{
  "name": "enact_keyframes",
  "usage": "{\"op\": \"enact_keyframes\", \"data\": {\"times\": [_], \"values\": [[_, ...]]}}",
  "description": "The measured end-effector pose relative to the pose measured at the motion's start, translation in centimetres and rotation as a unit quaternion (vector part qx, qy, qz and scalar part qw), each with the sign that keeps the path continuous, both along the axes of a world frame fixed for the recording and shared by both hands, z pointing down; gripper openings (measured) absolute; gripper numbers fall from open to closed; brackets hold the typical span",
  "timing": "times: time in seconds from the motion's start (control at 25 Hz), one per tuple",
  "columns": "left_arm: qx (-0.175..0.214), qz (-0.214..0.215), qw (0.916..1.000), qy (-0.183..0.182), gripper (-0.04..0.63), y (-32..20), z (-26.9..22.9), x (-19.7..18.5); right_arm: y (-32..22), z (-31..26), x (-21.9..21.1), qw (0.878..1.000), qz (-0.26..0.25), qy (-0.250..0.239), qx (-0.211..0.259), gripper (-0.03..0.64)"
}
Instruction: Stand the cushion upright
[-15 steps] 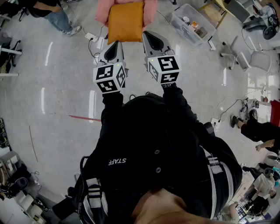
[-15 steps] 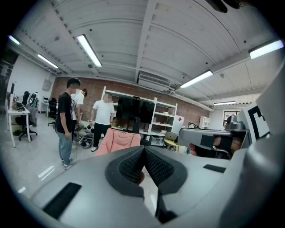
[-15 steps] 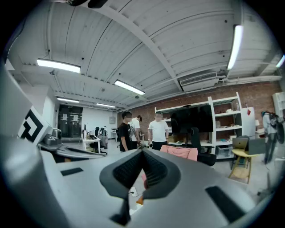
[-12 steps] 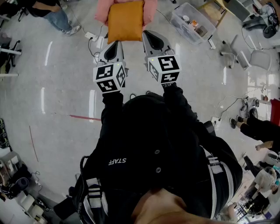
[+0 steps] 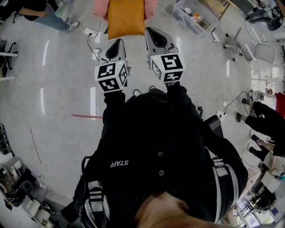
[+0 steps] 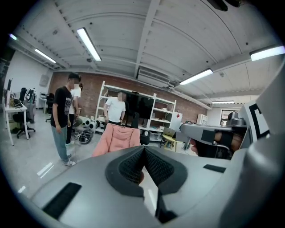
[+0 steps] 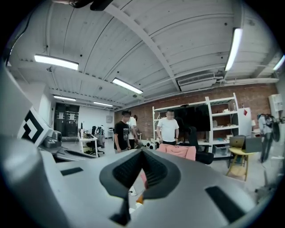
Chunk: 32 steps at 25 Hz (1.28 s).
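Two tools, jaws closed, gripping nothing: left tool (image 5: 118,42), right tool (image 5: 150,31), tips near orange cushion (image 5: 126,18).

Soft orange cloth cushion (image 5: 126,18), pink fabric chair (image 5: 100,6), glossy grey floor (image 5: 58,102), clear plastic bin (image 5: 196,20)

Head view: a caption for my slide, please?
Left claw and right claw, both shut, near orange cushion on pink chair.
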State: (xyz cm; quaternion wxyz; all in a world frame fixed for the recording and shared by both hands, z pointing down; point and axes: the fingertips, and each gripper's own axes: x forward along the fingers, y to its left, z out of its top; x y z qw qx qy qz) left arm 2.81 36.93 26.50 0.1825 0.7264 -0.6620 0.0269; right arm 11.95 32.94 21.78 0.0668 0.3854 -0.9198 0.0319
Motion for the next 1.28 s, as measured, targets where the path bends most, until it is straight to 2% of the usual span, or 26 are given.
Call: {"op": "enact_keyframes", "data": {"times": [0.4,0.76,1.0,1.28], "values": [[-0.031,-0.005,0.9994,0.013,0.000,-0.3,3.4,-2.6,-0.8,3.7,-1.1,0.999,0.015,0.024,-0.034,0.014],[-0.055,-0.017,0.9982,0.014,0.000,-3.9,6.5,-4.9,-5.9,6.7,-2.9,0.998,0.017,0.028,-0.058,0.014],[-0.069,-0.038,0.9969,0.001,0.000,-11.5,8.2,-7.8,-15.2,8.4,-5.4,0.998,0.008,0.013,-0.067,0.014],[-0.071,-0.054,0.9959,-0.010,0.000,-26.2,6.8,-12.5,-30.1,7.4,-9.2,0.997,0.001,0.006,-0.074,0.014]]}}
